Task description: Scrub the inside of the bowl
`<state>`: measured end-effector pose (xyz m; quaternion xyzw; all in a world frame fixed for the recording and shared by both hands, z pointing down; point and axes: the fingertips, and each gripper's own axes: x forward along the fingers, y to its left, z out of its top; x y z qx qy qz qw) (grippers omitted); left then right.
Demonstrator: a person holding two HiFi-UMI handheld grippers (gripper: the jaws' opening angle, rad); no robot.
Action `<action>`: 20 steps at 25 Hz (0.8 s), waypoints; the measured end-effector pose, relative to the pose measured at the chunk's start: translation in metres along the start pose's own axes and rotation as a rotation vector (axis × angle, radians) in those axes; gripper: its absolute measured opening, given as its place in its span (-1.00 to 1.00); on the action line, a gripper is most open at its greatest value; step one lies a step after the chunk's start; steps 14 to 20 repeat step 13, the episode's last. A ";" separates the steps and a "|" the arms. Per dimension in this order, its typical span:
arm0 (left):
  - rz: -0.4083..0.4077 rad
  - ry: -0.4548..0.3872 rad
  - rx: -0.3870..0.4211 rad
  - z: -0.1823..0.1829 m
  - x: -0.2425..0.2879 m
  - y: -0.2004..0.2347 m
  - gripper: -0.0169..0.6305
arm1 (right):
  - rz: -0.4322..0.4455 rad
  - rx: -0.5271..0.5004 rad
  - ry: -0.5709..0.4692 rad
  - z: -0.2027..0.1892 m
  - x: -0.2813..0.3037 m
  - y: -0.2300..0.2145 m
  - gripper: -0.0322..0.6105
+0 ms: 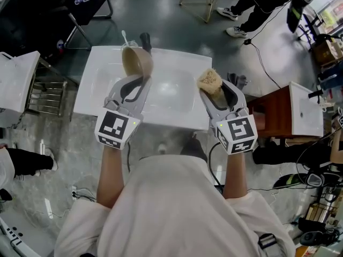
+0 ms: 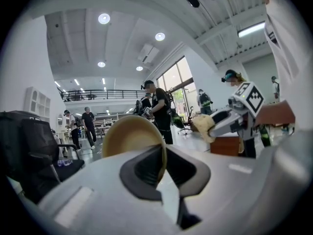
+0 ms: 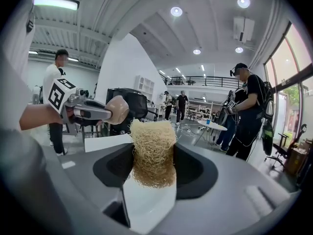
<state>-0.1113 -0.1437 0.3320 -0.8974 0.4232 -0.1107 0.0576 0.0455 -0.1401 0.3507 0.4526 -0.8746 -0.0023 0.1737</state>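
Note:
A tan bowl (image 1: 138, 61) hangs on edge over the white sink (image 1: 96, 63), its rim pinched in my left gripper (image 1: 140, 77), which is shut on it. The left gripper view shows the bowl (image 2: 128, 136) standing up from the closed jaws, its inside hidden from that side. My right gripper (image 1: 210, 88) is shut on a straw-coloured loofah scrubber (image 1: 209, 81), held level to the right of the bowl and apart from it. In the right gripper view the scrubber (image 3: 152, 153) fills the gap between the jaws, and the bowl (image 3: 116, 109) shows at left.
The sink basin (image 1: 177, 90) lies under both grippers, with a tap (image 1: 146, 40) at its far edge. A second white basin on a brown stand (image 1: 303, 111) is at the right, a white unit with a rack (image 1: 19, 82) at the left. People stand around the room.

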 end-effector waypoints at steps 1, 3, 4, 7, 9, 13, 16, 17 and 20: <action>0.000 0.001 0.001 0.000 0.000 0.000 -0.91 | 0.001 0.000 0.000 0.000 0.000 0.000 -0.12; 0.005 -0.001 0.003 0.001 -0.001 0.001 -0.91 | 0.003 -0.003 0.001 0.001 0.000 0.001 -0.12; 0.009 -0.004 0.005 0.002 -0.001 0.001 -0.91 | 0.003 -0.005 0.001 0.001 0.000 0.001 -0.12; 0.016 -0.011 0.011 0.003 -0.001 0.001 -0.91 | 0.002 -0.006 -0.005 0.001 -0.001 0.000 -0.12; 0.017 -0.013 0.016 0.004 -0.002 -0.001 -0.91 | -0.001 -0.004 -0.008 0.001 -0.003 -0.001 -0.12; 0.015 -0.014 0.023 0.007 -0.004 -0.007 -0.91 | -0.004 -0.005 -0.013 0.004 -0.009 -0.002 -0.12; 0.015 -0.014 0.023 0.007 -0.004 -0.007 -0.91 | -0.004 -0.005 -0.013 0.004 -0.009 -0.002 -0.12; 0.015 -0.014 0.023 0.007 -0.004 -0.007 -0.91 | -0.004 -0.005 -0.013 0.004 -0.009 -0.002 -0.12; 0.015 -0.014 0.023 0.007 -0.004 -0.007 -0.91 | -0.004 -0.005 -0.013 0.004 -0.009 -0.002 -0.12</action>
